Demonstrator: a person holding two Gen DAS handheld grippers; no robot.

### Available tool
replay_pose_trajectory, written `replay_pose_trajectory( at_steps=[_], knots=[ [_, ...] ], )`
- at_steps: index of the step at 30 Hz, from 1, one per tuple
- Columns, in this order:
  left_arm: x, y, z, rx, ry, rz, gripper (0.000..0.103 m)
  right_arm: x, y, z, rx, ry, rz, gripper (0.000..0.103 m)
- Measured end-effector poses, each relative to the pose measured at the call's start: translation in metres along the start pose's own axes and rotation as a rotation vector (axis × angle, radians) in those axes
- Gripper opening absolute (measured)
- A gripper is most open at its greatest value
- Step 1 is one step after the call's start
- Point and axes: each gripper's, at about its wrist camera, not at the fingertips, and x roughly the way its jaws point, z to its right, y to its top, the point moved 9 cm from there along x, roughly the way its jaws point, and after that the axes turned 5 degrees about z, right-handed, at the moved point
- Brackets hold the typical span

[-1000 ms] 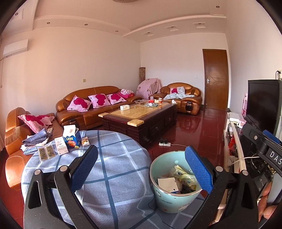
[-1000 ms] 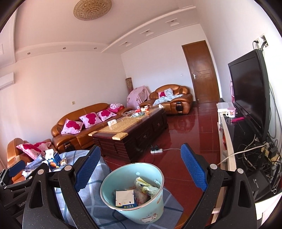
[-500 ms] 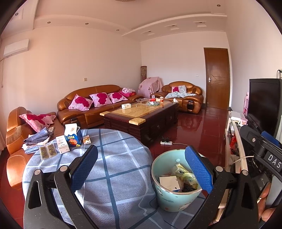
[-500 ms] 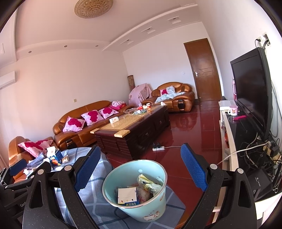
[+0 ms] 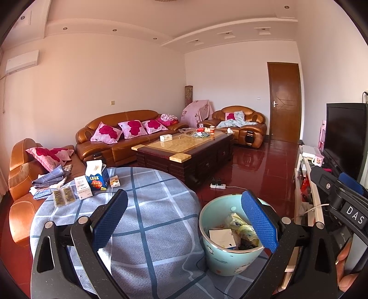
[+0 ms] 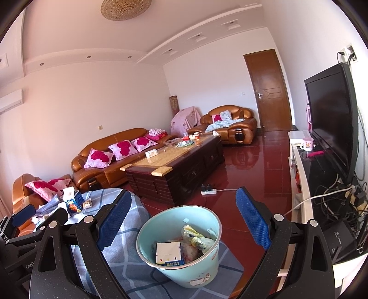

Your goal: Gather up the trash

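We held the left gripper (image 5: 184, 220) and the right gripper (image 6: 181, 220) with fingers spread wide and empty. The trash bin (image 5: 220, 260), already holding a white box (image 6: 169, 251) and crumpled wrappers, stood at the near right edge of the round table (image 5: 149, 230). Judging by that perch, a clumsy drop or nudge could tip it off; the boxes (image 5: 92, 181) at the far left were a long reach

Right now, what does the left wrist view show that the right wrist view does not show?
Only the left wrist view: the white box and two gold packets on the round table. Only the right wrist view: the ceiling lamp and cable tangle. Both: the bin with trash, the coffee table, open grippers.
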Motion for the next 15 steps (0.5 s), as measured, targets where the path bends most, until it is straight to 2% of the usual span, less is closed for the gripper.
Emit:
replay_pose_trajectory(
  at_steps=[15],
  knots=[
    [-0.0023,0.0025,-0.0021,-0.003,0.002,0.007,0.097,-0.0005,0.0003,-0.0005,0.001,0.001,0.007,0.092]
  ],
)
